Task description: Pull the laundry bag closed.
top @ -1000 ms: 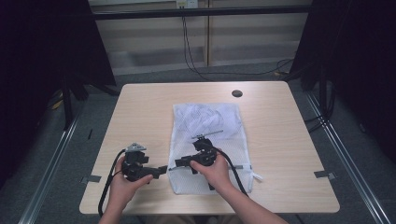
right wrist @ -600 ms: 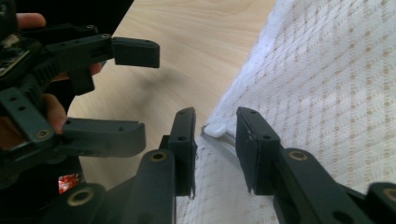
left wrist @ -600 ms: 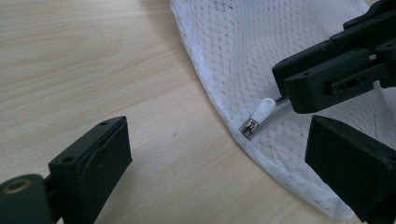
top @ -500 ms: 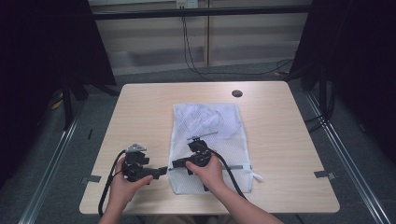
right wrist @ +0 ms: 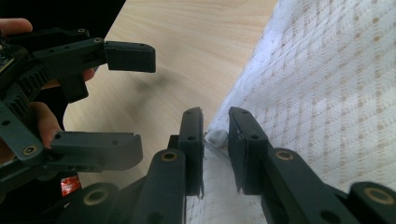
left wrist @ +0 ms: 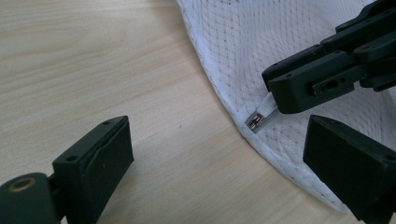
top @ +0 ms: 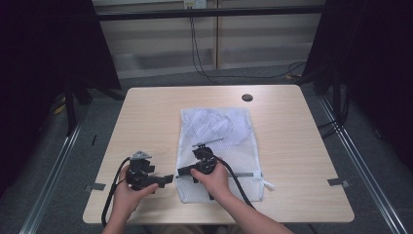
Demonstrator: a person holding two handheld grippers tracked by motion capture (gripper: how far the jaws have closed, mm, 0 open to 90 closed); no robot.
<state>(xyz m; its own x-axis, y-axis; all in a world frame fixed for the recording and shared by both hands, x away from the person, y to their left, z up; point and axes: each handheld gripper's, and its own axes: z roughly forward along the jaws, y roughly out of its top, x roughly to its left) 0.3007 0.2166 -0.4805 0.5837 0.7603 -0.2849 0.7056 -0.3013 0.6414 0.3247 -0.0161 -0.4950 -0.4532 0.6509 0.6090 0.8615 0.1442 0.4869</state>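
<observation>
A white mesh zip bag (top: 229,139) lies flat in the middle of the table. At its near left edge my right gripper (top: 181,171) is shut on the small white zipper pull (right wrist: 216,136), which sits between the jaw tips (right wrist: 215,121). In the left gripper view the pull (left wrist: 261,114) and its metal slider stick out from under the right gripper (left wrist: 280,95). My left gripper (top: 168,179) stands open just left of the bag's edge, its jaws wide apart (left wrist: 217,158) and pointing at the slider. The mesh (left wrist: 280,37) is empty under them.
The light wooden table (top: 146,112) has bare room to the left and right of the bag. A black round grommet (top: 247,97) sits at the back right. A white zipper tail (top: 267,184) pokes out at the bag's near right. Cables trail from both grippers.
My right hand and gripper have edged slightly left along the bag's near edge toward the left gripper. The left gripper has barely moved.
</observation>
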